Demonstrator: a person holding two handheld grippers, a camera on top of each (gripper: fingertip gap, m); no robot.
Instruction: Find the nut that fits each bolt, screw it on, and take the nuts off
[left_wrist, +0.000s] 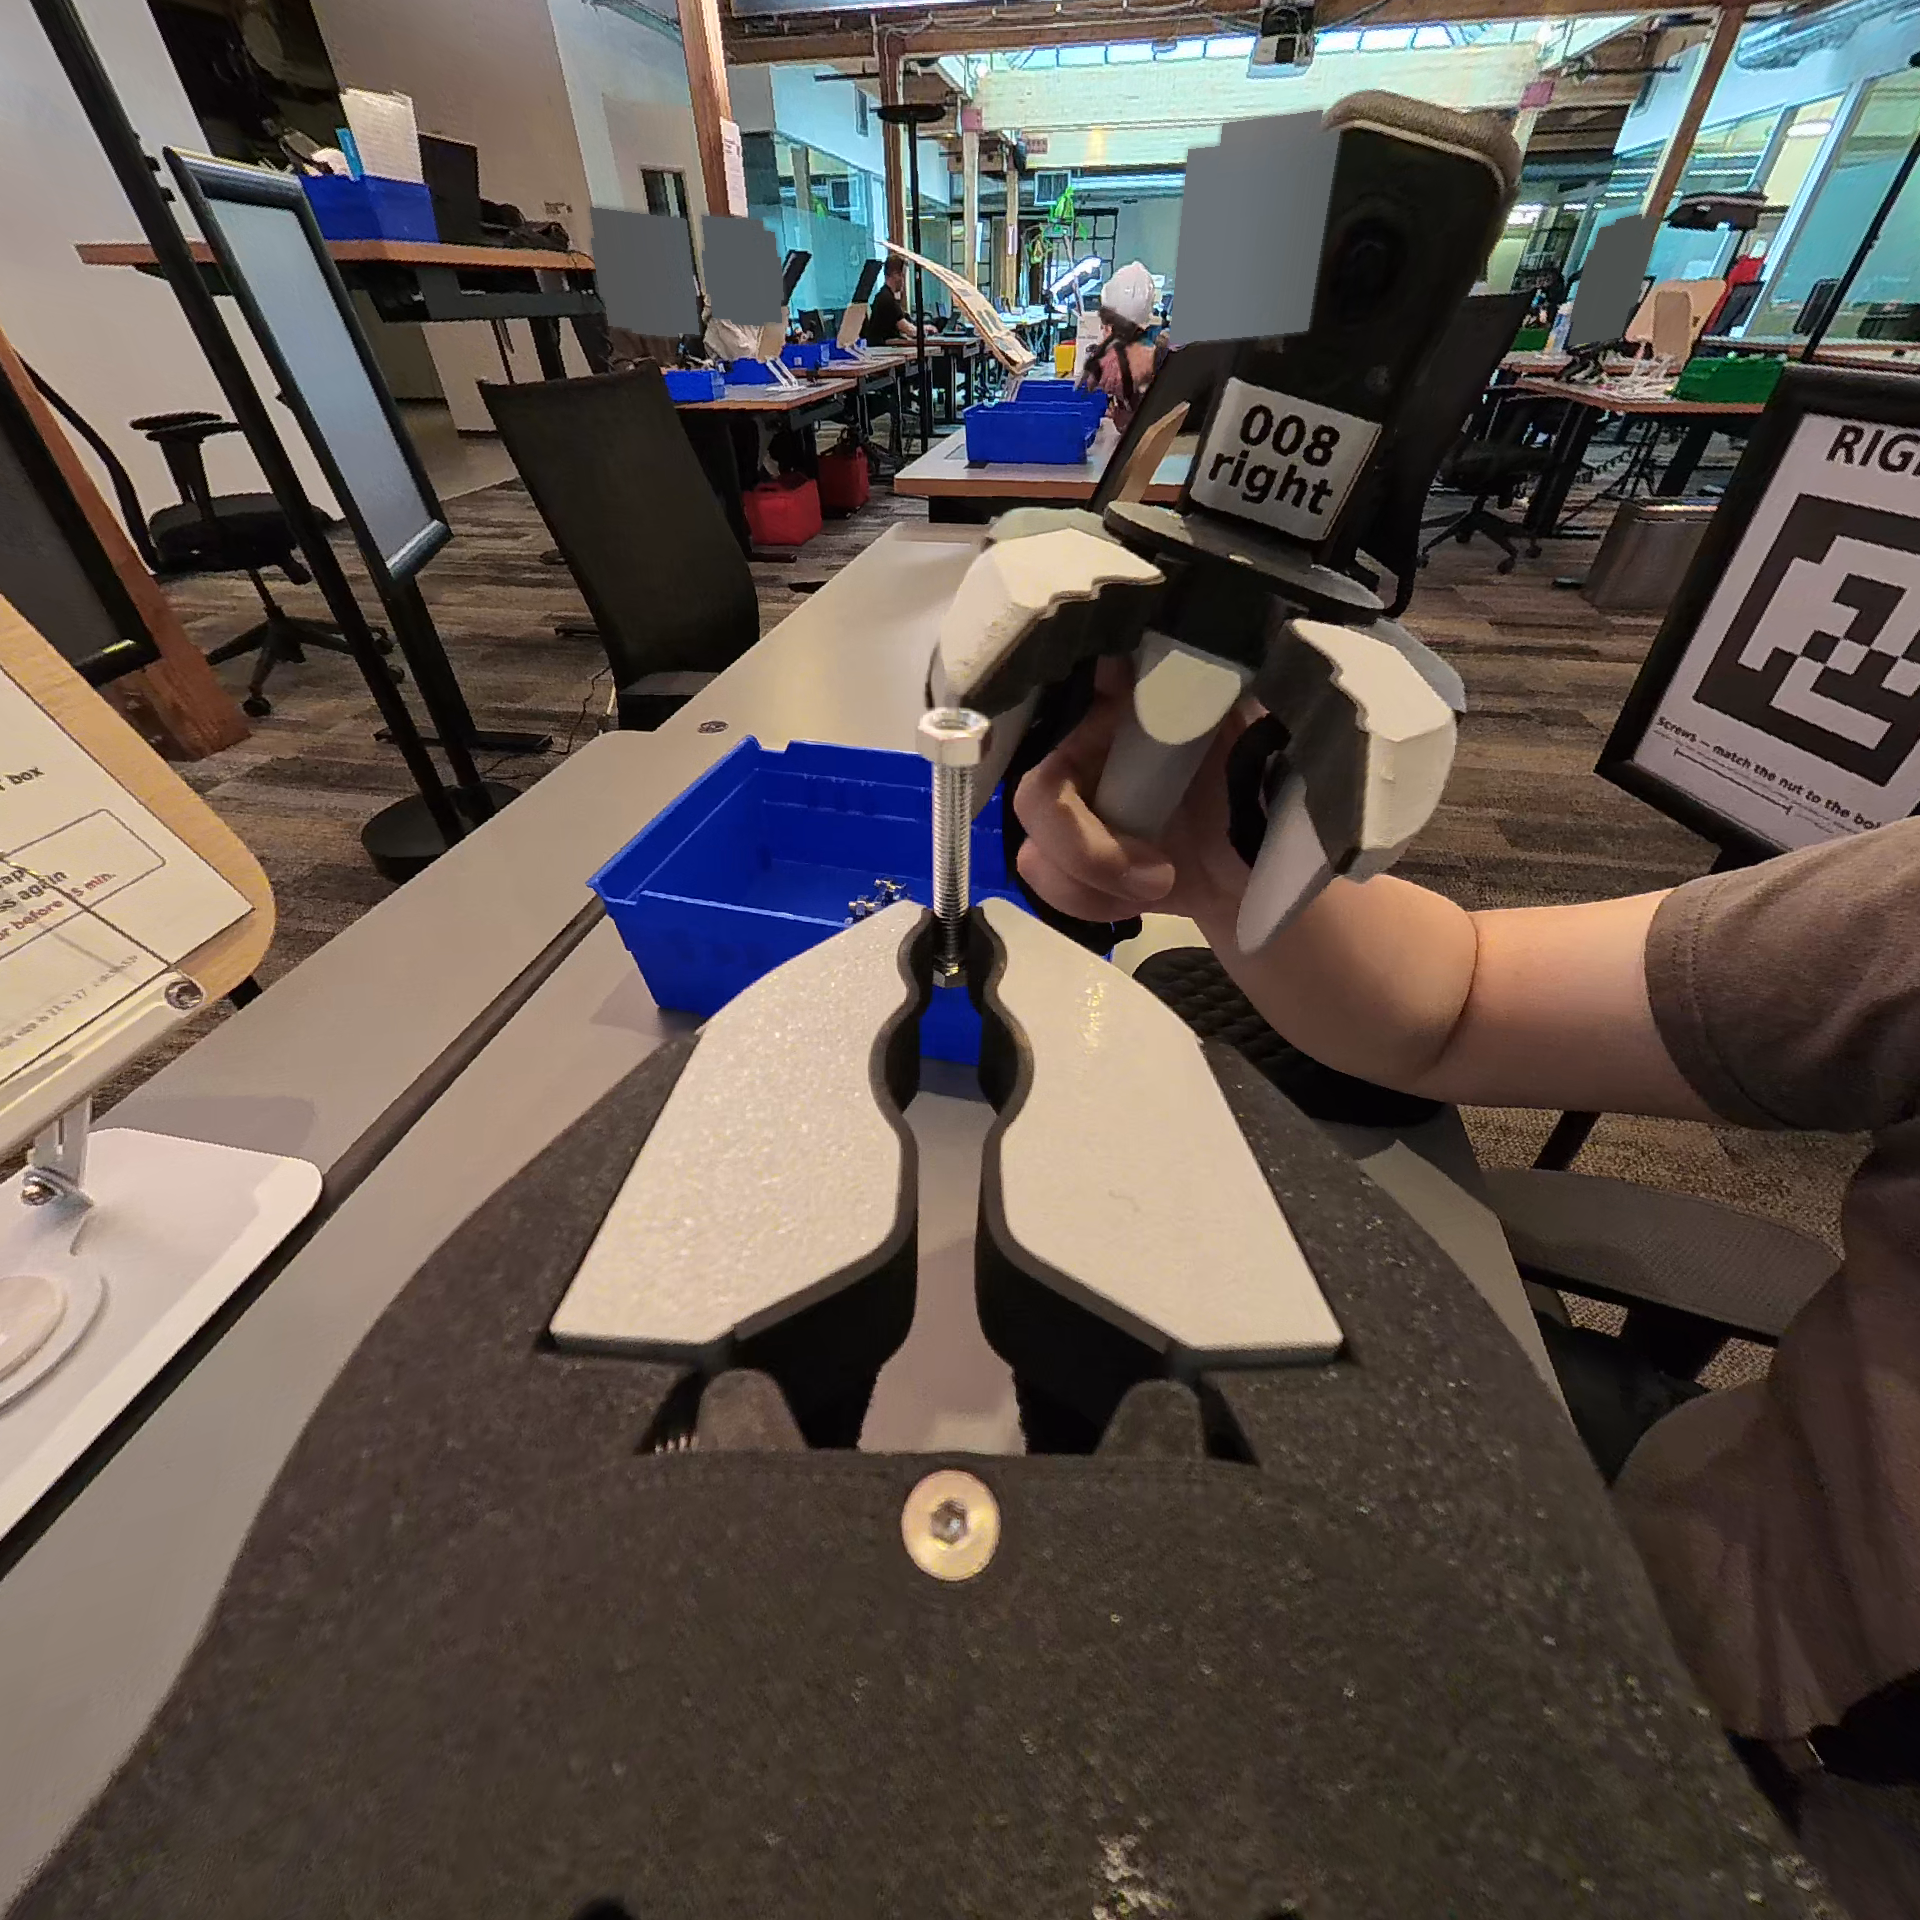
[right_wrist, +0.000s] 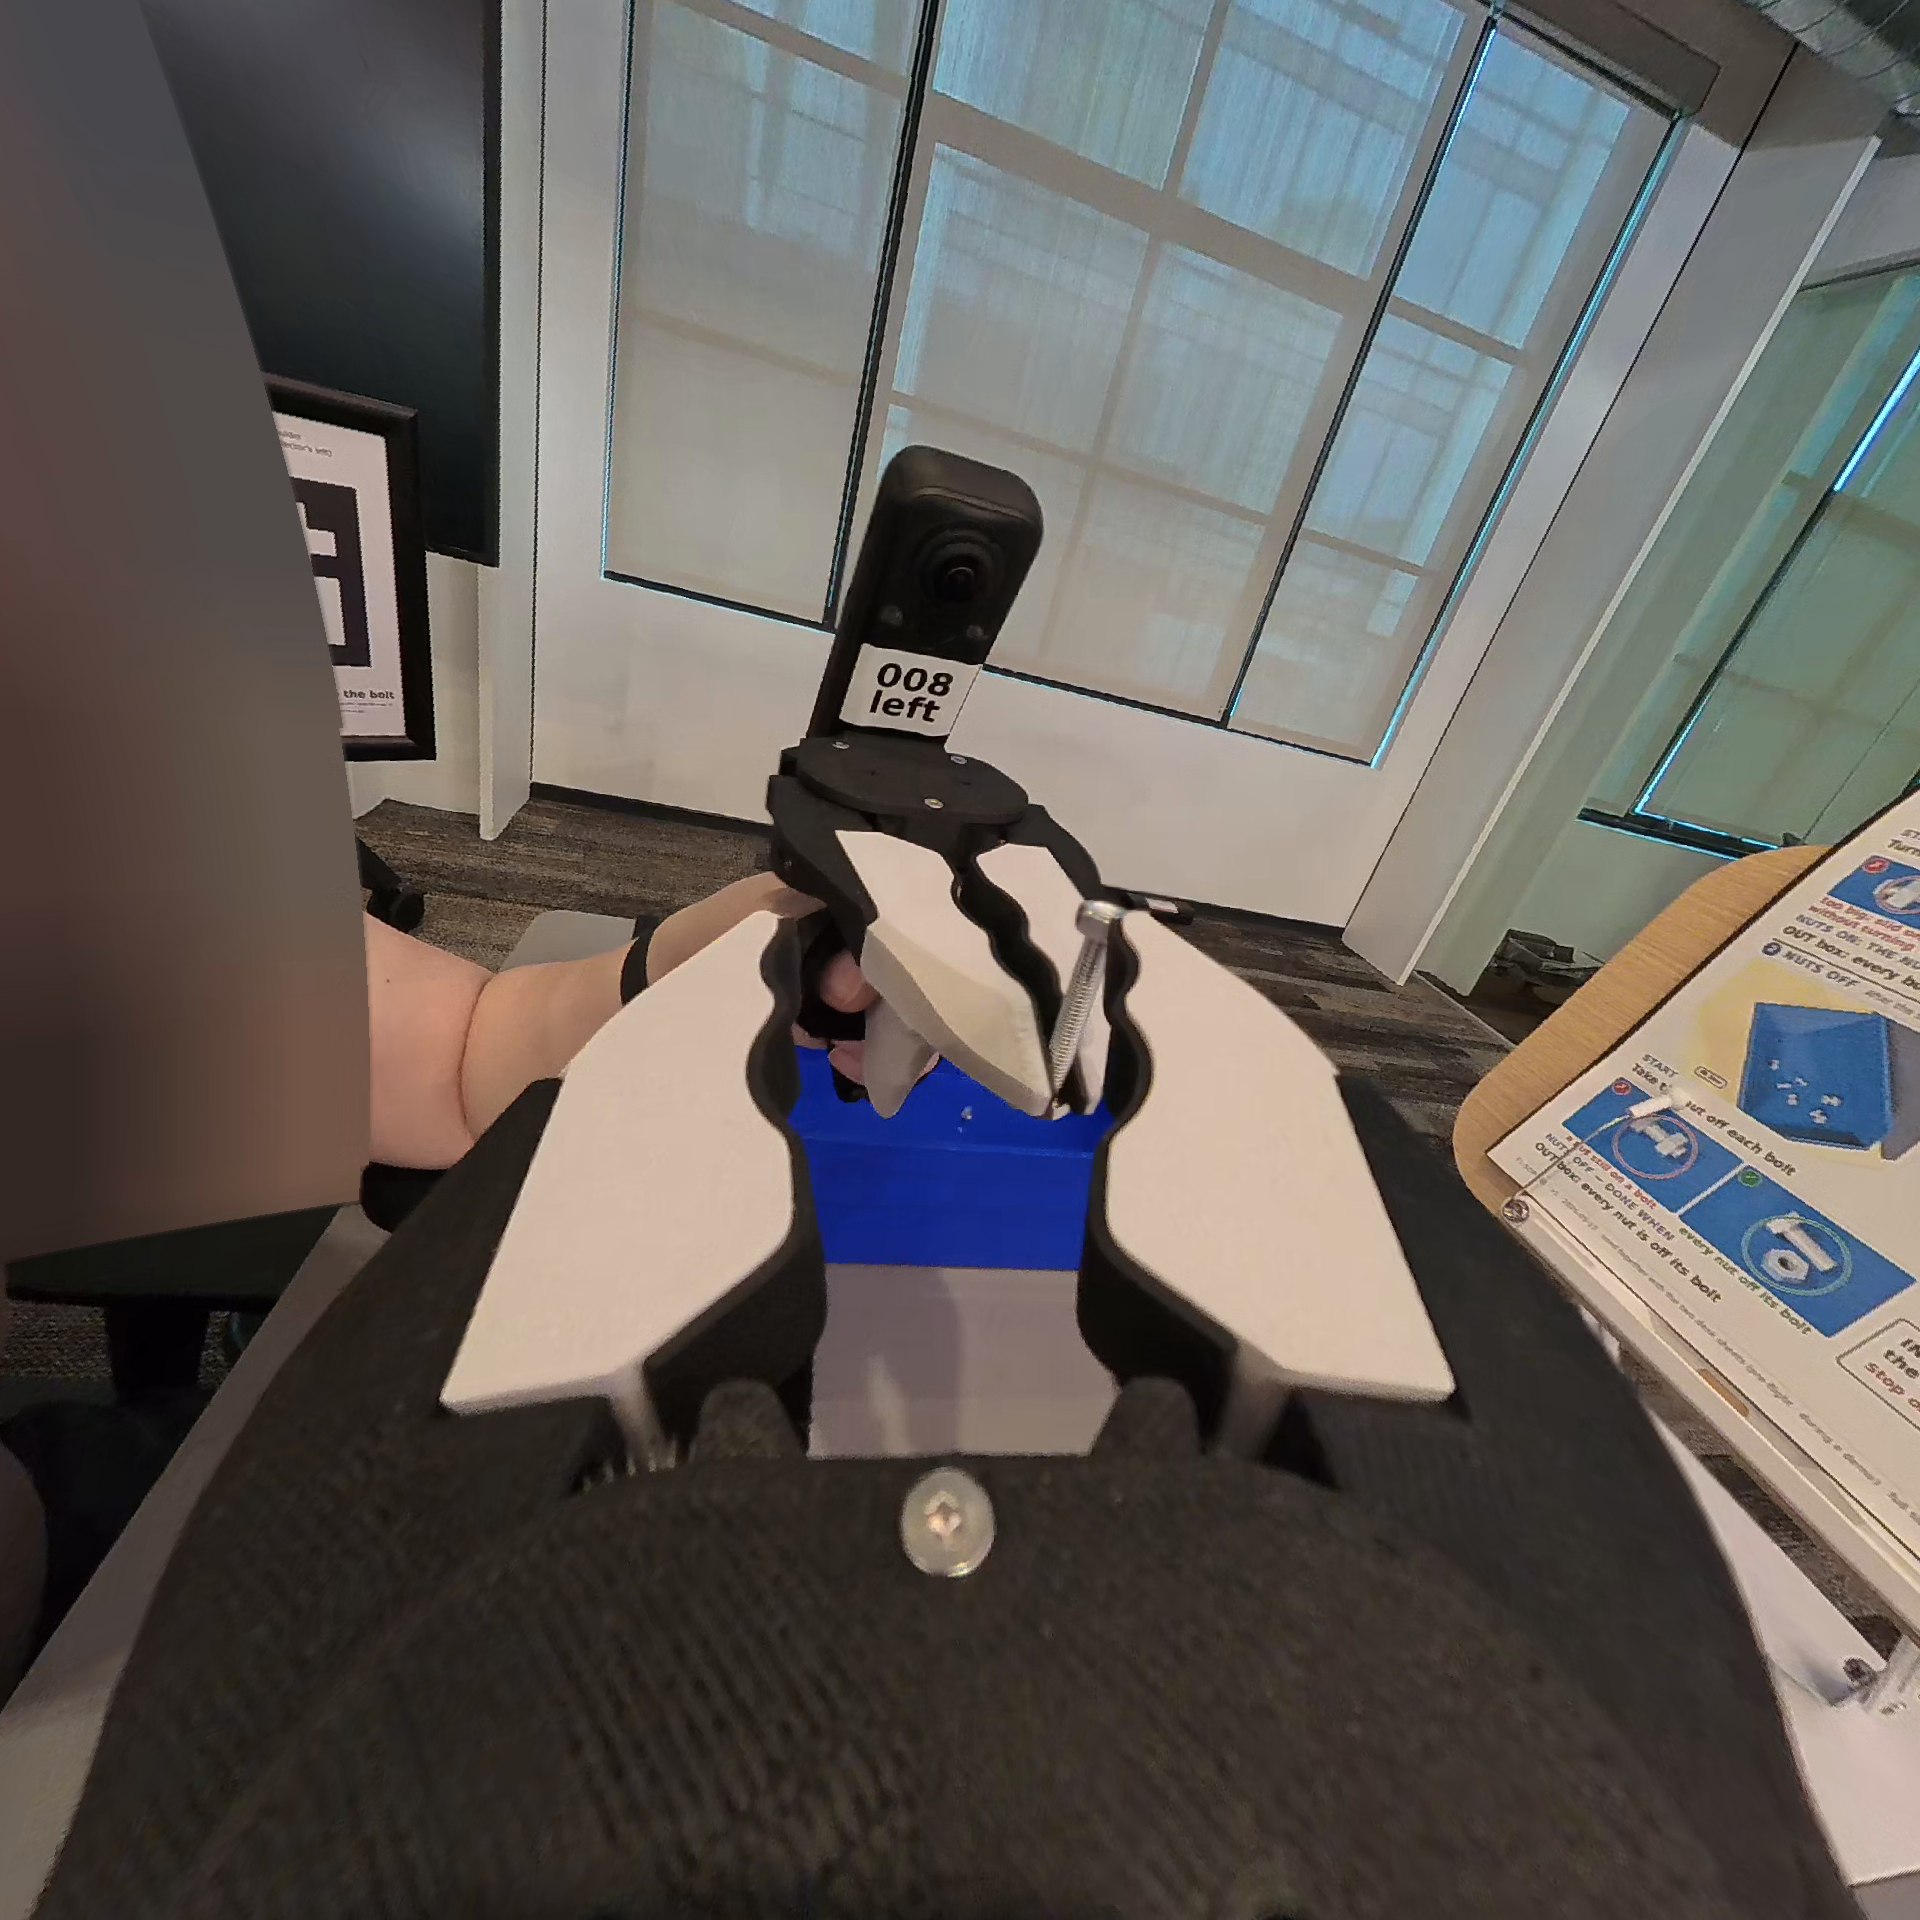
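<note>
The left gripper (left_wrist: 948, 961) has its jaws clenched on the bolt (left_wrist: 952, 821), gripping at a nut (left_wrist: 948, 971) low on the thread, head up, above the blue bin (left_wrist: 727, 883). The right gripper (right_wrist: 940, 1039) is released and empty. Best keep the bolt upright and steady while the right jaws come in. Both grippers carry white tags, and printed sheets stand beside the surface (left_wrist: 852, 623)

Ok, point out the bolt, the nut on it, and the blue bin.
bolt (left_wrist: 952, 821): left wrist view, mid-shank.
nut (left_wrist: 948, 971): left wrist view, hex edge between the tongs.
blue bin (left_wrist: 717, 914): left wrist view, left wall.
</note>
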